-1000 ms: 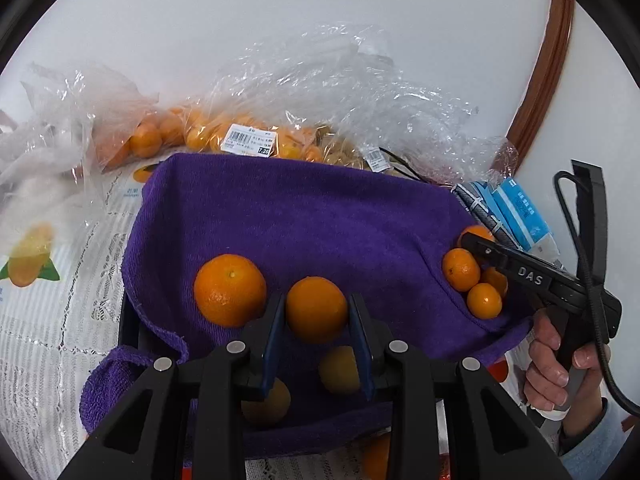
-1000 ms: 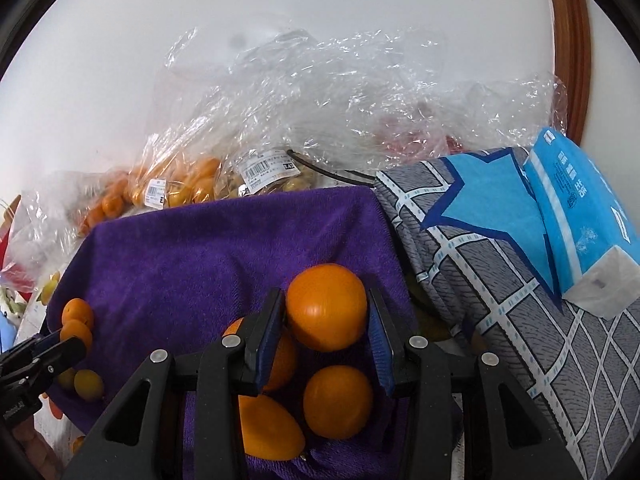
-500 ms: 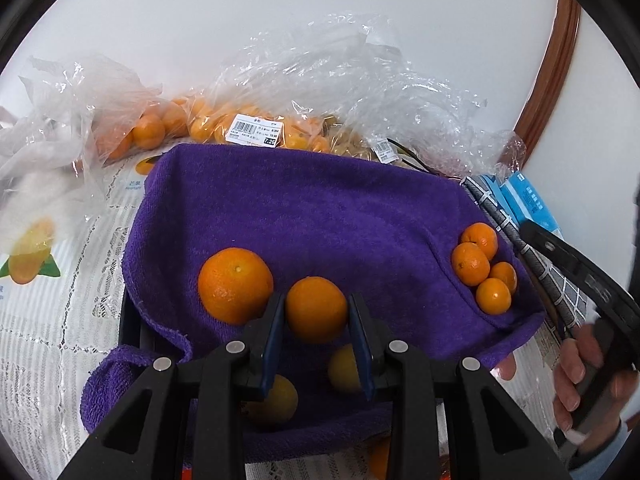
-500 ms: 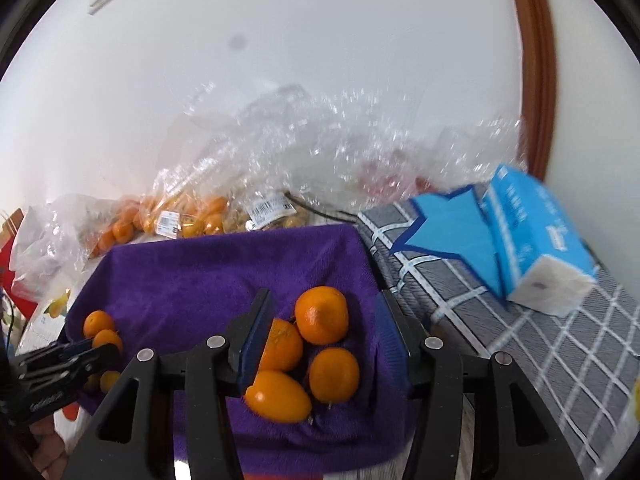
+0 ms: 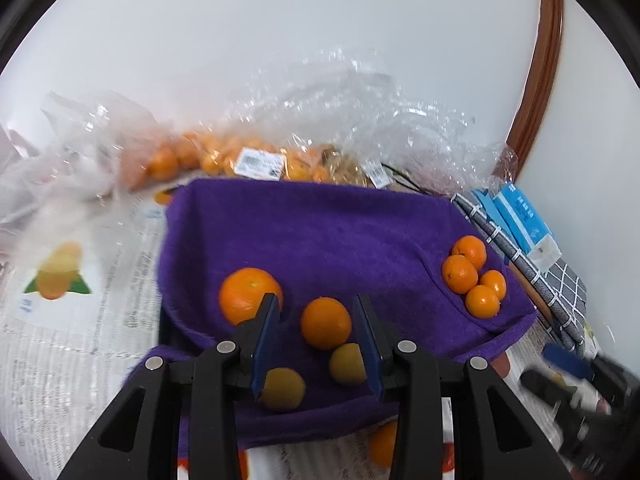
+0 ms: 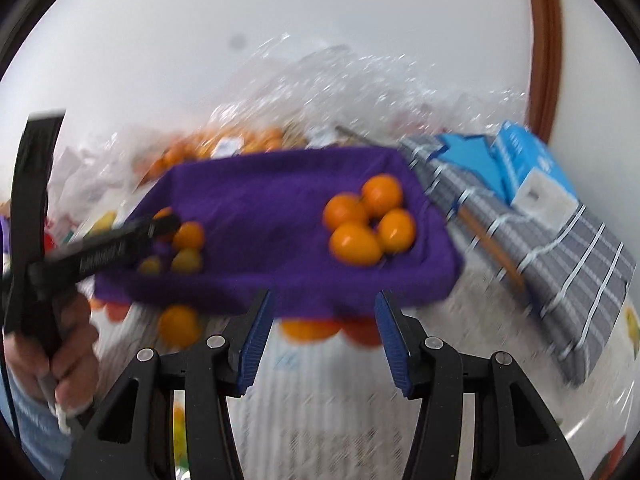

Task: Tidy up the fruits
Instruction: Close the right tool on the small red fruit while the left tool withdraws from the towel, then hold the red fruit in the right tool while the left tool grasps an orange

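Note:
A purple towel (image 5: pixel 320 232) lines a tray. In the left wrist view a large orange (image 5: pixel 248 294), a smaller orange (image 5: pixel 326 322) and two yellowish fruits (image 5: pixel 282 388) lie at its near left. My left gripper (image 5: pixel 316 338) is open; the smaller orange sits between its fingers, free of the pads. A cluster of small oranges (image 5: pixel 470 276) lies at the right end. My right gripper (image 6: pixel 320 336) is open and empty, pulled back in front of the towel (image 6: pixel 260 216); the cluster (image 6: pixel 368 220) lies beyond it.
Clear plastic bags with oranges (image 5: pixel 224 156) lie behind the towel against the white wall. A grey checked cloth (image 6: pixel 540 248) and a blue tissue pack (image 6: pixel 532 172) lie to the right. Loose oranges (image 6: pixel 180 324) sit on the printed tablecloth in front of the towel.
My left gripper opened and let go of the smaller orange on the towel. My right gripper released its orange into the cluster and pulled back and up, away from the towel.

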`<action>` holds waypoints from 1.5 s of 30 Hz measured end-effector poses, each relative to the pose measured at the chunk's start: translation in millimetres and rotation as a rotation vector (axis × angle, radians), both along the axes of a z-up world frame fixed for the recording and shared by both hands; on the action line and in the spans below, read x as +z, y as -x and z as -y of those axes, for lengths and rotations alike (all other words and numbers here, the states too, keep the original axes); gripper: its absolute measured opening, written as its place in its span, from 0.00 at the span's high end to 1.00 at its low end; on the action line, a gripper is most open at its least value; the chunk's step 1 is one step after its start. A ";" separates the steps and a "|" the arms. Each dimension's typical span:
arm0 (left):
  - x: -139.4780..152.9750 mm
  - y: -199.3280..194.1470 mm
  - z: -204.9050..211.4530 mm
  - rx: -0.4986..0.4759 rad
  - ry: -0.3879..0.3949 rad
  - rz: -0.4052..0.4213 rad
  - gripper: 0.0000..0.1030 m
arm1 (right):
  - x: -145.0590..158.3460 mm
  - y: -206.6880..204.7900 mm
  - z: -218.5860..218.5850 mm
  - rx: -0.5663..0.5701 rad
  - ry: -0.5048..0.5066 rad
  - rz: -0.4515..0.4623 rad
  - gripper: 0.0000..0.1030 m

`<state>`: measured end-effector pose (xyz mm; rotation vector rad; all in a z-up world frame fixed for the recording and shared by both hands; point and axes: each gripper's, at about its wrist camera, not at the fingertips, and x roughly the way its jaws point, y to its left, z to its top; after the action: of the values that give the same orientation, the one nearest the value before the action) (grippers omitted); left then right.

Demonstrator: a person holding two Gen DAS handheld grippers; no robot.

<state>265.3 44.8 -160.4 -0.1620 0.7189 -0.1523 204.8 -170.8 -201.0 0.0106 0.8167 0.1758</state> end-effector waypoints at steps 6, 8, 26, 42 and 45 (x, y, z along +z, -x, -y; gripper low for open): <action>1.5 30.7 -11.4 0.022 -0.031 0.025 0.62 | -6.7 32.9 -24.1 0.071 -0.037 -0.021 0.49; 0.0 40.9 -15.7 0.029 -0.052 0.024 0.62 | -10.7 36.3 -31.6 0.095 -0.052 -0.041 0.49; -2.2 74.8 -55.9 0.072 0.018 0.020 0.61 | -41.3 21.8 -77.3 0.181 0.076 -0.099 0.76; -12.7 76.7 -21.8 -0.131 0.020 -0.041 0.61 | -26.4 35.4 -16.6 0.034 0.080 0.003 0.76; -17.8 76.1 -13.0 -0.158 0.001 -0.064 0.61 | -28.6 31.4 -2.0 0.018 0.000 -0.023 0.76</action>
<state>189.2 57.8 -178.2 -0.1111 0.7959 -0.2996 173.5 -168.7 -229.6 0.0053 0.8400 0.1925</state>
